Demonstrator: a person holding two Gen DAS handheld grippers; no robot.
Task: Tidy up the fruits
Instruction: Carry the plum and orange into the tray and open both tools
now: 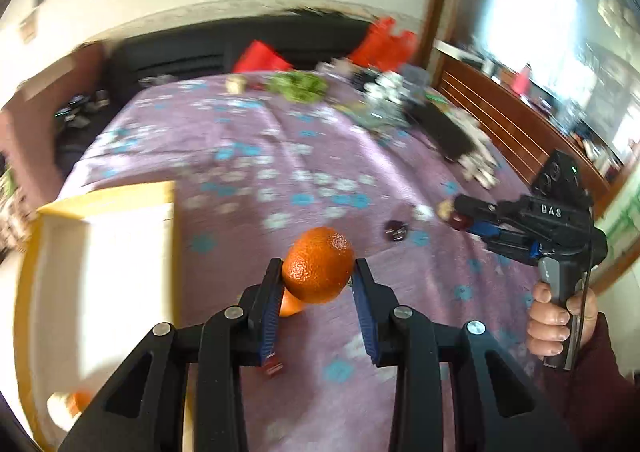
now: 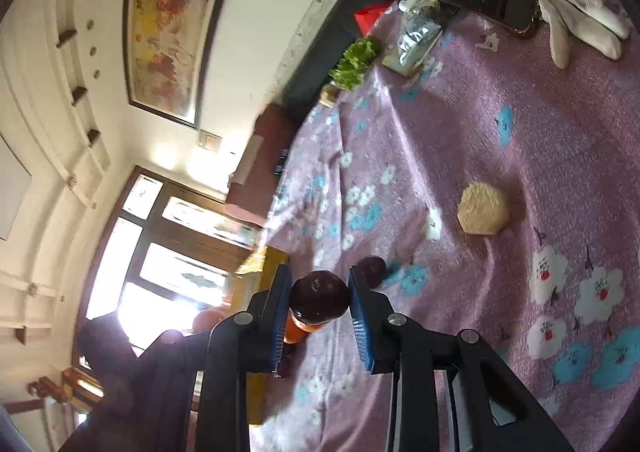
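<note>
both in carry step: left tool (image 1: pixel 316 272) clamps the orange (image 1: pixel 318 265) above the bed (image 1: pixel 248 156), right tool (image 2: pixel 320 296) clamps a dark plum (image 2: pixel 319 300); next likely needs a drop into the yellow-rimmed tray (image 1: pixel 108 196) at frame left.

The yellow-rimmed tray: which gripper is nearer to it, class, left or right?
Left. The left gripper, gripping an orange, hangs just beside the tray; the right gripper, holding a dark fruit, is farther across the cloth.
</note>
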